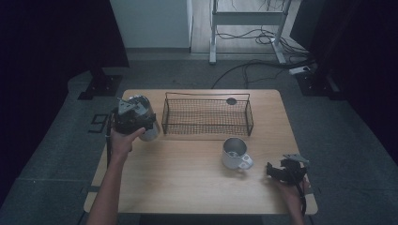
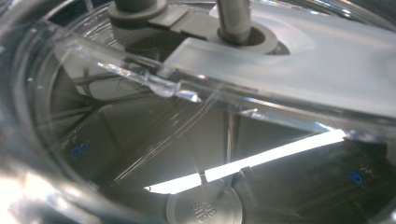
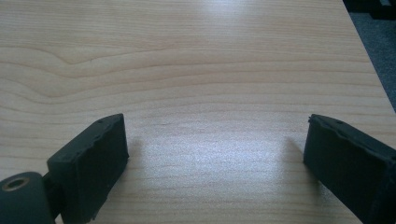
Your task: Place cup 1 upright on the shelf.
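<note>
The left gripper (image 1: 133, 123) is up off the pale wooden worktop (image 1: 187, 178), held at its left edge, and it is pinching a clear, round plastic container (image 1: 143, 117) with a glossy wall and grey fittings inside. From the left gripper view the camera sits right against that transparent wall (image 2: 154, 84), so the jaws themselves are lost in the glare, but the container plainly hangs from the gripper rather than resting on anything. I'd judge it light and stiff, hollow by the look of it, and slick: a smooth curved surface like that gives little to bite on, so it could twist or slide out if tipped. A hold across the rim or on a flat moulded edge looks safer to me than one on the round belly, and a hard squeeze might crack thin clear plastic.

Just beside the gripper, to its right, stands the black wire basket (image 1: 207, 116), open-topped. Farther right and nearer the person sits a white metal mug (image 1: 235, 153) with its handle turned outward. Well apart, at the far right corner of the worktop, the right gripper (image 1: 274, 171) rests low, its black jaws spread wide over bare wood with nothing between them.
</note>
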